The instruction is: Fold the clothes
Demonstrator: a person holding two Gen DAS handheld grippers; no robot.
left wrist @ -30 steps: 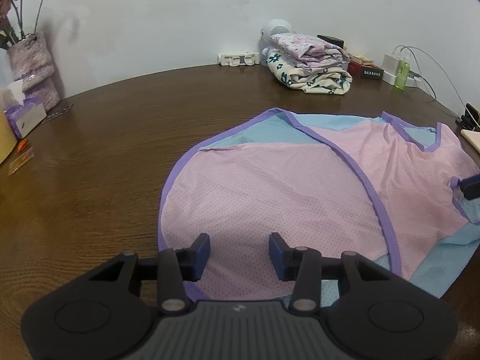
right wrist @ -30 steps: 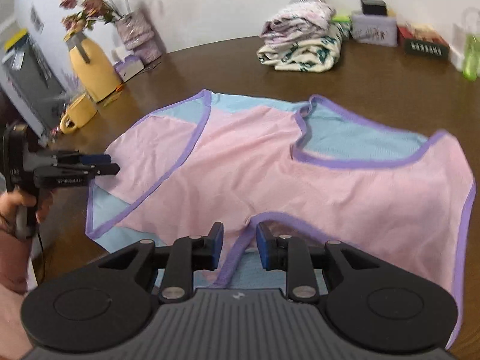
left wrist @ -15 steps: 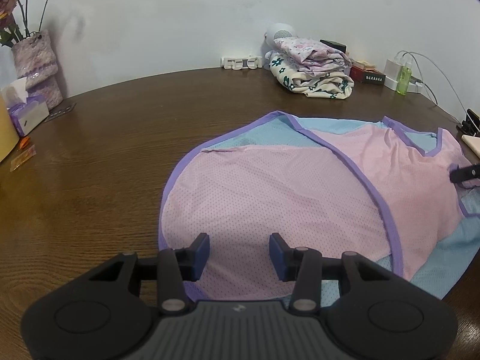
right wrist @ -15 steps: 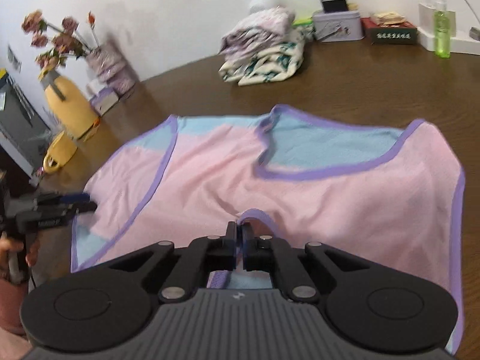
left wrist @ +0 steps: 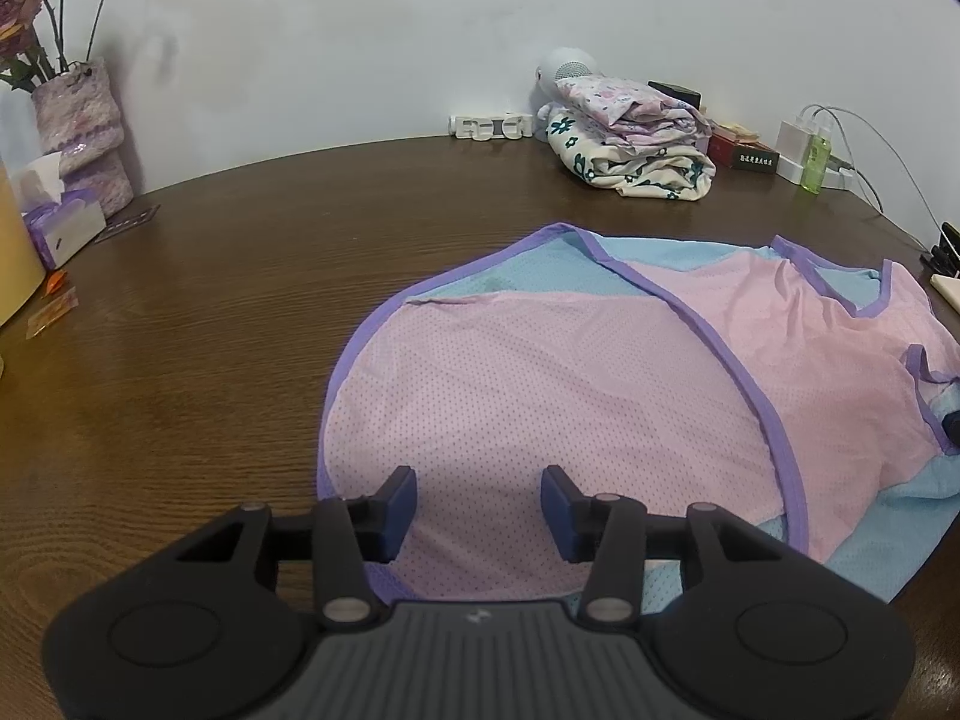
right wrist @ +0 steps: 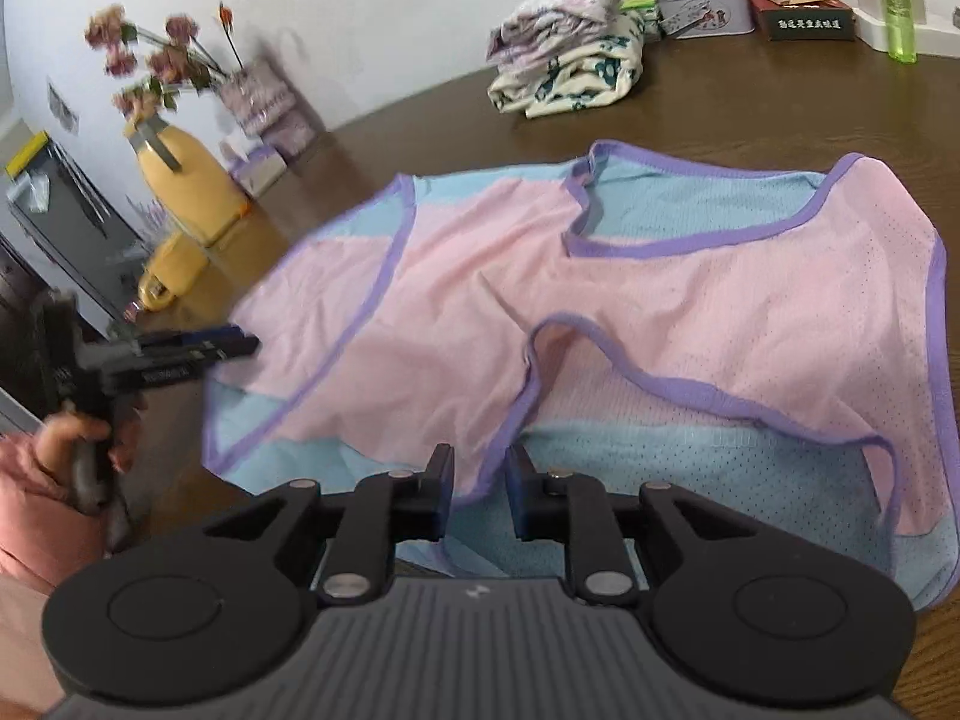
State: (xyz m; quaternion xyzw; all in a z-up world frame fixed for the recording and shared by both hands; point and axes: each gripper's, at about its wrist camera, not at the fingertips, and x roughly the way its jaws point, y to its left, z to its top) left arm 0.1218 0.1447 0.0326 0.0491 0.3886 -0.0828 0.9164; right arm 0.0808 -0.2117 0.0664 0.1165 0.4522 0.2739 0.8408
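1. Garment (left wrist: 558, 396): a pink mesh top with blue panels and purple binding is lying spread across the brown wooden bench (left wrist: 210, 312), toward its near and right side; one purple-edged opening is buckling upward near the middle in the right wrist view.
2. Left hand-held gripper (left wrist: 478, 504): it is hovering over the garment's near hem with its jaws spread wide and gripping nothing. In the right wrist view it is showing at the left, blurred, with a hand (right wrist: 90, 438) and a pink sleeve (right wrist: 30, 516) behind it.
3. Right hand-held gripper (right wrist: 478, 483): its jaws are standing partly apart on either side of a purple-bound edge; whether the pads are touching the cloth cannot be told.
4. Folded clothes (left wrist: 630, 144): a floral stack is sitting at the far edge by the wall, well apart from the garment.
5. Far-edge items: a white rack (left wrist: 491, 126), a dark red box (left wrist: 744, 156), a green bottle (left wrist: 816, 162) and a white charger with cables (left wrist: 795, 147) are lining the wall.
6. Containers: a tissue box (left wrist: 60, 228) is showing a tissue sticking up; a vase (left wrist: 78, 132) is holding flowers; a yellow jug (right wrist: 186, 186) and a yellow cup (right wrist: 168, 276) are standing on the left.
7. Open room: bare wood is stretching left of and beyond the garment.
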